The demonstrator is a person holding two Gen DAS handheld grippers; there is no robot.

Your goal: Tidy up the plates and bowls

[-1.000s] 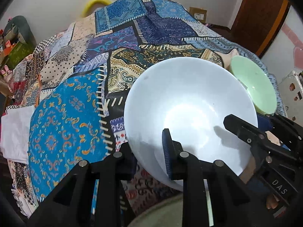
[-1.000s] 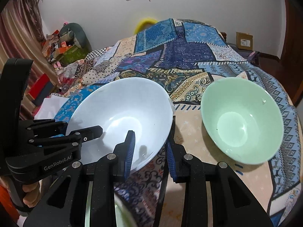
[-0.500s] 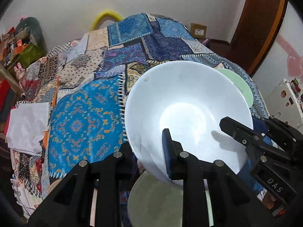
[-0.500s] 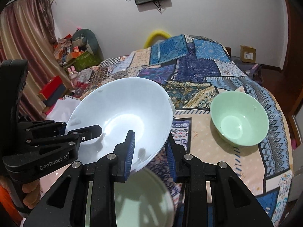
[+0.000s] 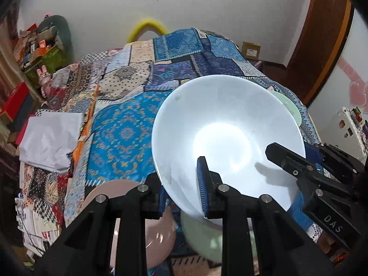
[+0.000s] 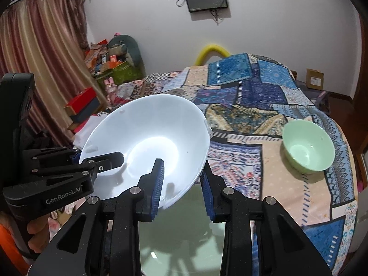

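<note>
2 grippers, left [image 5: 184, 189] and right [image 6: 181, 184], each clamp the white bowl's [image 5: 220, 124] rim, holding it tilted above the quilt [image 6: 253, 161]. Green bowl [image 6: 308, 149] sits on the quilt, well right of it.

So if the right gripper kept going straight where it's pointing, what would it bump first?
The right gripper already clamps the white bowl, so that rim comes first. Beyond it, probably the patchwork bedspread, left of the green bowl; depth is unclear.
</note>
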